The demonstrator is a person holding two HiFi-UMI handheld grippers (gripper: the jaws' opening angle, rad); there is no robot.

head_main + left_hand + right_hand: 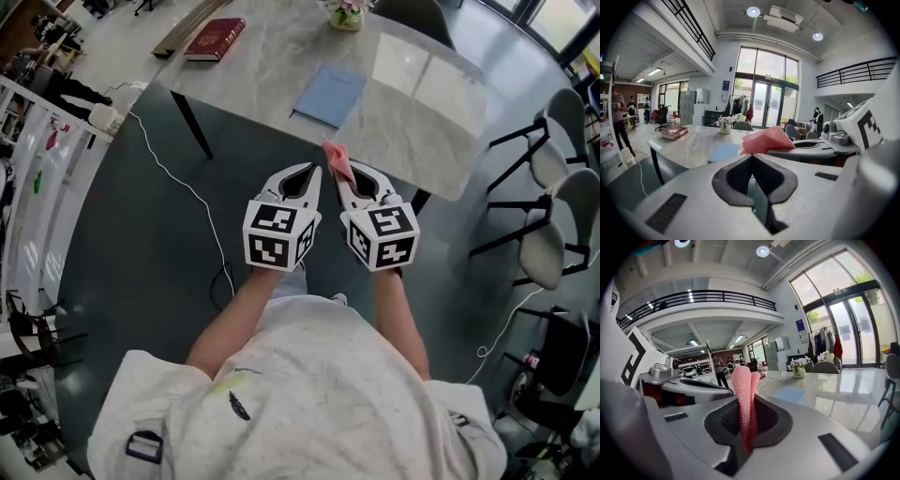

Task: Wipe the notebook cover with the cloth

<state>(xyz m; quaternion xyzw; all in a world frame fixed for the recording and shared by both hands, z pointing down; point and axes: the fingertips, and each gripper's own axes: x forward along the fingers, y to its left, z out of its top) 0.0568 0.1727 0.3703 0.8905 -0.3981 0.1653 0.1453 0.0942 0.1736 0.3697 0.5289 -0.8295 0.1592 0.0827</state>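
Observation:
A blue notebook [328, 95] lies flat on the marble table [412, 122], near its front edge; it also shows as a blue notebook [724, 152] and a blue notebook [790, 395]. My right gripper [339, 169] is shut on a folded pink cloth [337, 160], which sticks up past the jaws as the pink cloth [744, 394]. My left gripper [314, 173] is shut with nothing in it, close beside the right one. Both hang in front of the table, short of the notebook.
A dark red book [215, 38] lies at the table's far left. A small flower pot [346, 13] stands at the back. Grey chairs [553, 187] stand to the right. A white cable [178, 178] runs across the dark floor under the table.

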